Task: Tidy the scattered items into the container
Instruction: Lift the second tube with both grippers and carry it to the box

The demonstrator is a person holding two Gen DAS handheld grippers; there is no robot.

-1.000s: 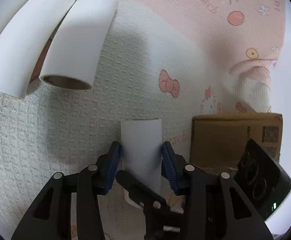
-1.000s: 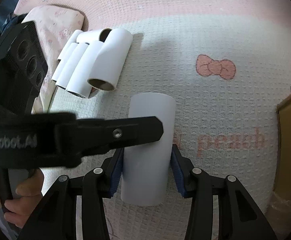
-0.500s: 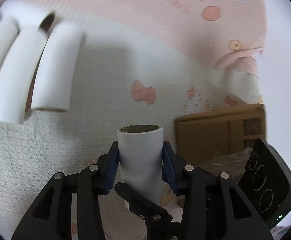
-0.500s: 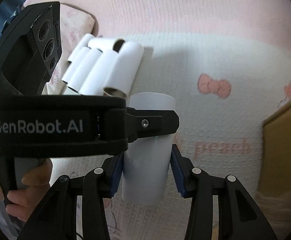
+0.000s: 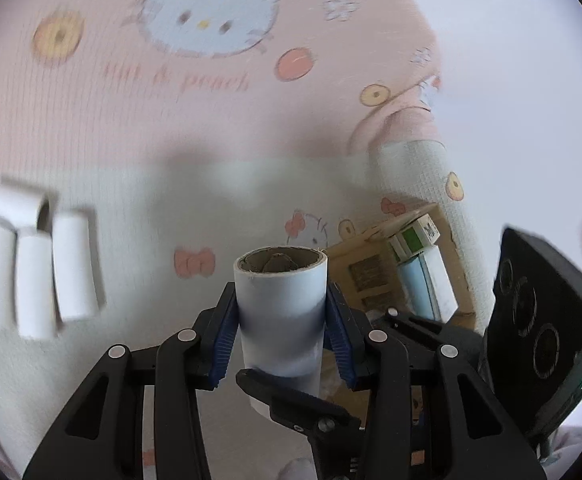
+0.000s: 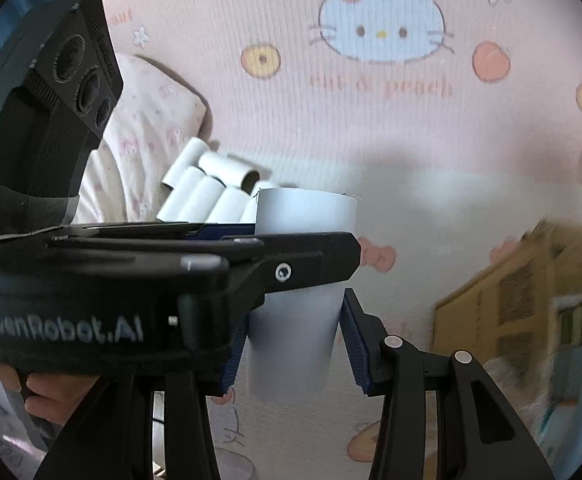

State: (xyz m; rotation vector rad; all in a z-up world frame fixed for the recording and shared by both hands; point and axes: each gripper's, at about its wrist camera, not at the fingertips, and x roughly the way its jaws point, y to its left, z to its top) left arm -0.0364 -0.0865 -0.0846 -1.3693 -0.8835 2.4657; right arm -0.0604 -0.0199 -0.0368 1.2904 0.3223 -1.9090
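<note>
A white cardboard tube (image 5: 281, 320) is held in the air over the bed by both grippers at once. My left gripper (image 5: 280, 296) is shut on its sides, its brown open end facing away. One finger (image 5: 291, 400) of the right gripper crosses the tube's near end. In the right wrist view my right gripper (image 6: 293, 320) is shut on the same tube (image 6: 303, 216), and a finger (image 6: 311, 266) of the left gripper lies across it. Several more white tubes (image 5: 35, 280) lie in a row at the left, also the pile of tubes (image 6: 211, 196). The cardboard box (image 5: 375, 276) stands open at the right.
A pink and white cartoon-cat blanket (image 5: 211, 100) covers the bed. The box (image 6: 503, 292) holds a green-and-white carton (image 5: 411, 236) and pale blue packs. A patterned pillow (image 6: 143, 120) lies behind the tube pile. A hand (image 6: 47, 396) grips the left device.
Both grippers have risen together with the tube, so the bed, tube pile and box look farther and smaller. The left view has rolled, and the box's open top now shows.
</note>
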